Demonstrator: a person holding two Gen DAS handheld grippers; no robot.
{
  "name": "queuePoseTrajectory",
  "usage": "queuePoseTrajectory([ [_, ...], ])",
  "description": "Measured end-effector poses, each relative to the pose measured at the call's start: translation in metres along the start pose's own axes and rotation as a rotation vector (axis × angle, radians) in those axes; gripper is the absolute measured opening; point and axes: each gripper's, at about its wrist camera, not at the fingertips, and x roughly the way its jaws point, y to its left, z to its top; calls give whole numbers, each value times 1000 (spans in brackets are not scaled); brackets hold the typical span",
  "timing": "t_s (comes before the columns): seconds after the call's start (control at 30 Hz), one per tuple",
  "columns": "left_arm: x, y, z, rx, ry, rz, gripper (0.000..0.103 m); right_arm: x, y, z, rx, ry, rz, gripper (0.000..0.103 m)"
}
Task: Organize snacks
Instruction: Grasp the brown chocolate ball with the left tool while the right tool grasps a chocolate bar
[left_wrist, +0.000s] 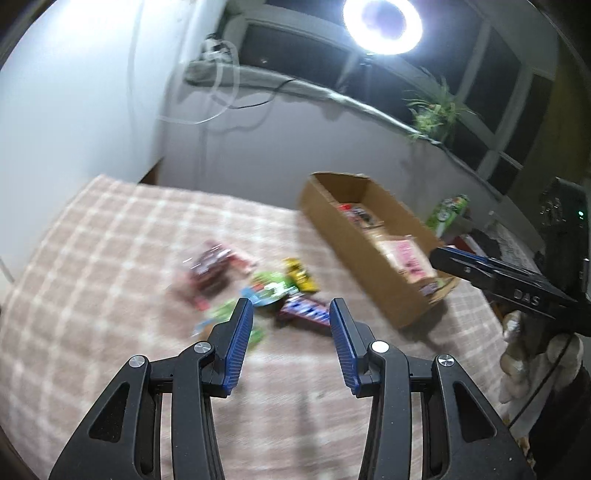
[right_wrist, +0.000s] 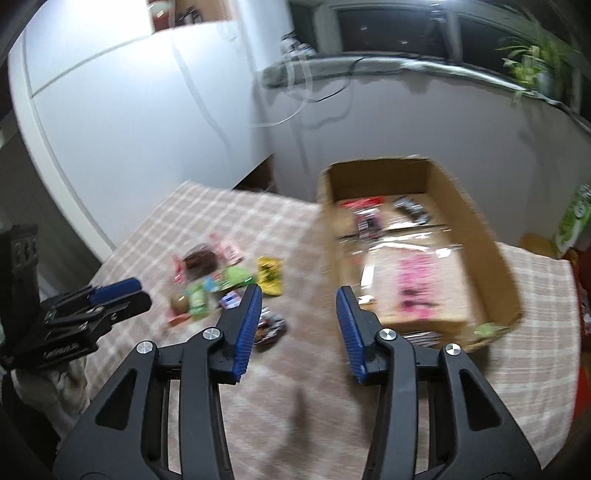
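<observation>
Plainly, the loose snack packets (left_wrist: 255, 288) lie in a small heap on the plaid-covered bench (left_wrist: 92, 266), at about twelve o'clock from the left gripper (left_wrist: 291, 343) in its own view. In the right wrist view the same heap sits at about ten o'clock from the right gripper (right_wrist: 299, 332). The cardboard box (right_wrist: 495, 258), already holding several packets, stands at one o'clock there, with its near corner just beside the heap.

These packets look light and soft: thin crinkly film around small bars and sweets, likely slippery and easy to crush. The purple wrapped bar (left_wrist: 306, 312) lies nearest the left gripper and looks stiffer than the pouches. A pinch across its narrow width, near the middle, should hold it best. The yellow packet (right_wrist: 269, 275) and the green pouches (right_wrist: 221, 284) would be better taken by a flat edge or sealed seam (blur hides the exact outlines, so I cannot tell which overlap).

The jaws of the left gripper stand moderately apart with nothing between them, hanging above the cloth short of the heap. Those of the right gripper are likewise apart and empty, touching nothing, poised over bare cloth between heap and box.
</observation>
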Motion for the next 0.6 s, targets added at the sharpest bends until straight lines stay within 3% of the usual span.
queuePoseTrajectory([
  [0.27,3,30,-20,-29,42,46,42,47,40,-10,-98,98,11,44],
  [0.6,27,30,-19,-1,84,64,42,93,41,-6,-141,171,-44,44],
])
